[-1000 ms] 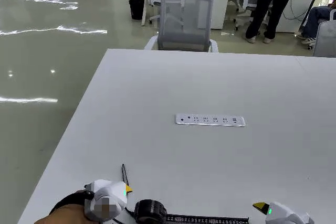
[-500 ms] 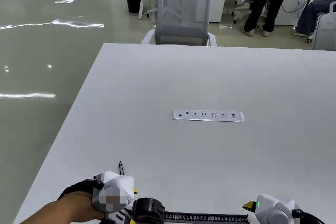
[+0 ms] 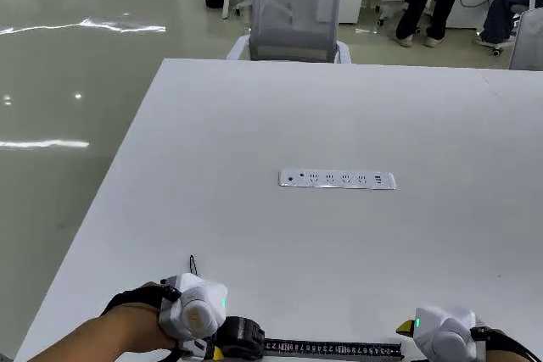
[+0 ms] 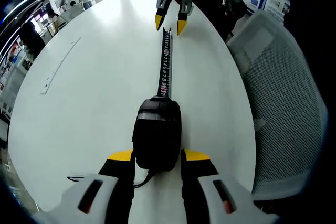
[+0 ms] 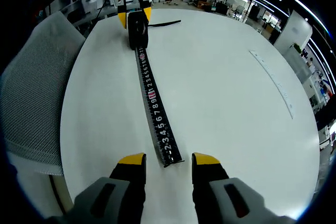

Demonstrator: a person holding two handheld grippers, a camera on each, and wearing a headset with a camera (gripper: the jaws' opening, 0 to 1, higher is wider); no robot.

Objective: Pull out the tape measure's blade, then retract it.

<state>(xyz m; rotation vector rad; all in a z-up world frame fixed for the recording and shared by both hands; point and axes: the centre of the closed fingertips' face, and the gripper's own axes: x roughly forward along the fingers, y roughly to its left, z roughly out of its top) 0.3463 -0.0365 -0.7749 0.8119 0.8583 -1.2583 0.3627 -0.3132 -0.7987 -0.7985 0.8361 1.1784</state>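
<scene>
The black tape measure (image 4: 157,132) is pictured at the near edge of the white tabletop (image 3: 322,116), its case pinched between the jaws of the left gripper (image 4: 158,156). Its blade (image 5: 155,114) is laid flat toward the right gripper (image 5: 168,160), whose jaws are spread either side of the tip. A power strip (image 3: 337,179) is seen farther back.

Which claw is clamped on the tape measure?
The left claw: its yellow tips grip the black tape measure case. The right claw stands open, the blade end lying loose between its tips.
</scene>
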